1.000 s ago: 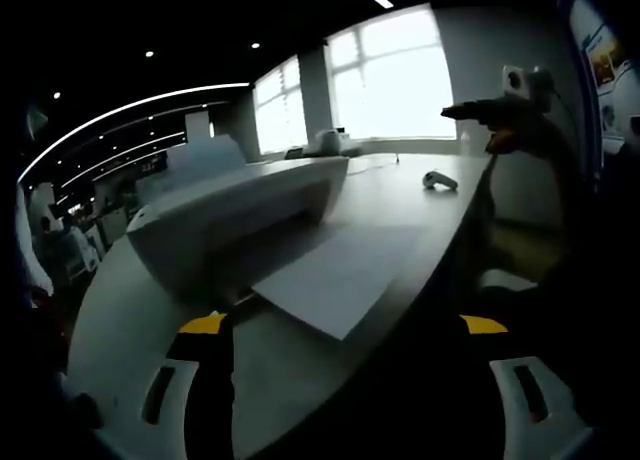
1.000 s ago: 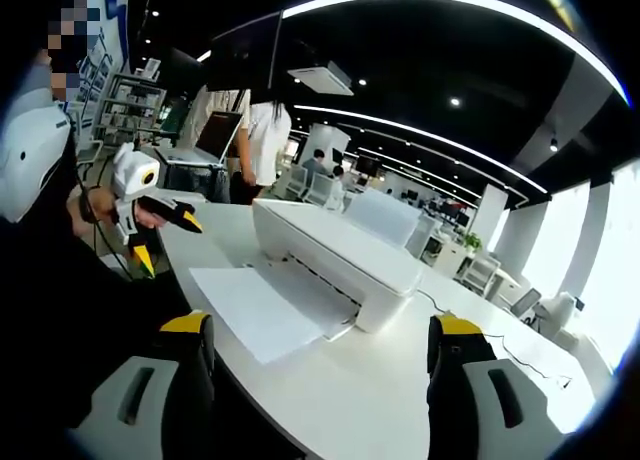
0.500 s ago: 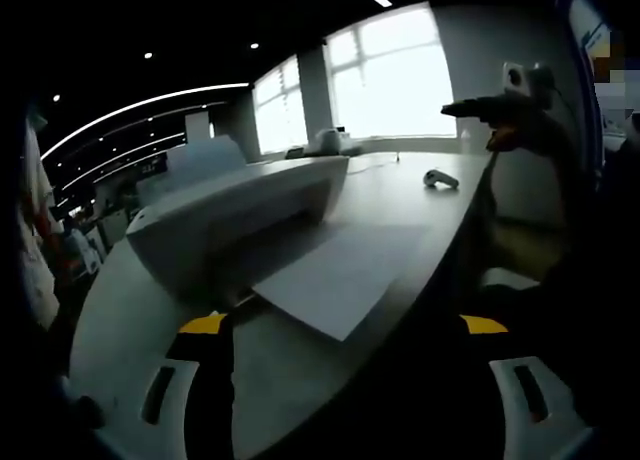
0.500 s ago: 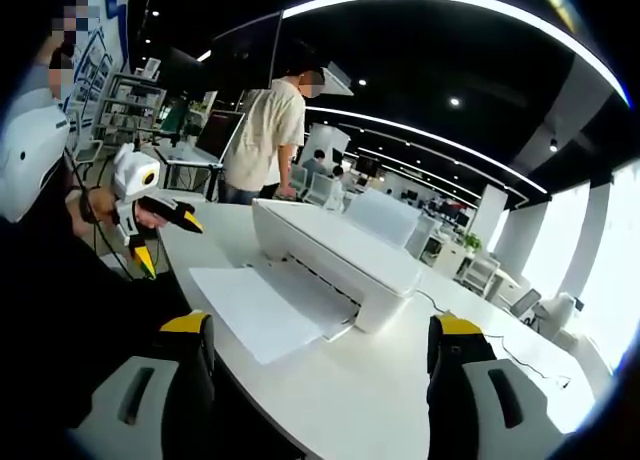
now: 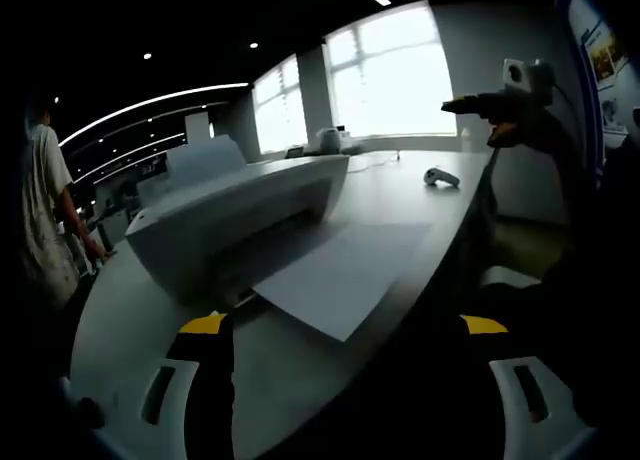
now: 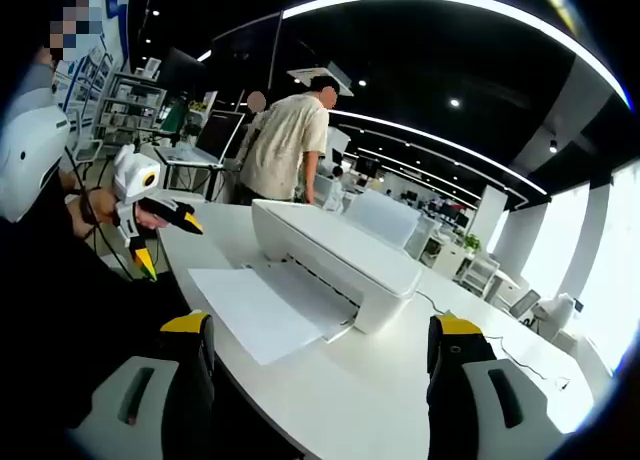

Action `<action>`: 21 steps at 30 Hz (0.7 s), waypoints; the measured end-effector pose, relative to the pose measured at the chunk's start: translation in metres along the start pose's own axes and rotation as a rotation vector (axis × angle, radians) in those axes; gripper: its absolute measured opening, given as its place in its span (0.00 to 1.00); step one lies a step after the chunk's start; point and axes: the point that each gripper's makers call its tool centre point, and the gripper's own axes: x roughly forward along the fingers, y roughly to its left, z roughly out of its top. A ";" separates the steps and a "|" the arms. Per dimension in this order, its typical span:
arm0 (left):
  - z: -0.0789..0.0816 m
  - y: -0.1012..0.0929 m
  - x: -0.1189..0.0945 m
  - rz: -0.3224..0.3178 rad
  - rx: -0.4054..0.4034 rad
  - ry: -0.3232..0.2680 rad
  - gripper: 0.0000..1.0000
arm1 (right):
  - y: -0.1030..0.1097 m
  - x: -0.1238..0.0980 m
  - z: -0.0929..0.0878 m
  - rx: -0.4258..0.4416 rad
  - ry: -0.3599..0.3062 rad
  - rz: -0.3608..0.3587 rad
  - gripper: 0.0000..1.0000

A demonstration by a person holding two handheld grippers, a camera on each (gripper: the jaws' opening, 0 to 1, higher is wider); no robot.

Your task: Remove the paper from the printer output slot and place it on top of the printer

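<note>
A white printer stands on the long white table, and a sheet of paper lies out of its output slot toward the table's near edge. My left gripper hovers open in front of the sheet, short of it. In the right gripper view the printer and the paper lie ahead of my right gripper, also open and clear of the sheet. A hand holds the left gripper at that view's left. The right gripper hangs at the upper right of the left gripper view.
A person in a beige shirt stands behind the table's far end, also visible as a person in the left gripper view. A small white device and a cable lie on the table near the bright windows. Desks and chairs are further back.
The person in the beige shirt has walked along behind the table and now leans by its far end. Both grippers, the printer and the paper have stayed put.
</note>
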 end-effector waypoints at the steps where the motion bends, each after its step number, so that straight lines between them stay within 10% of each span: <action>1: 0.000 0.000 0.000 0.000 0.000 0.000 0.93 | 0.000 0.000 0.000 0.000 0.000 0.000 0.83; 21: 0.000 -0.003 0.001 -0.003 0.007 0.000 0.93 | -0.001 0.000 -0.002 -0.002 0.003 -0.001 0.83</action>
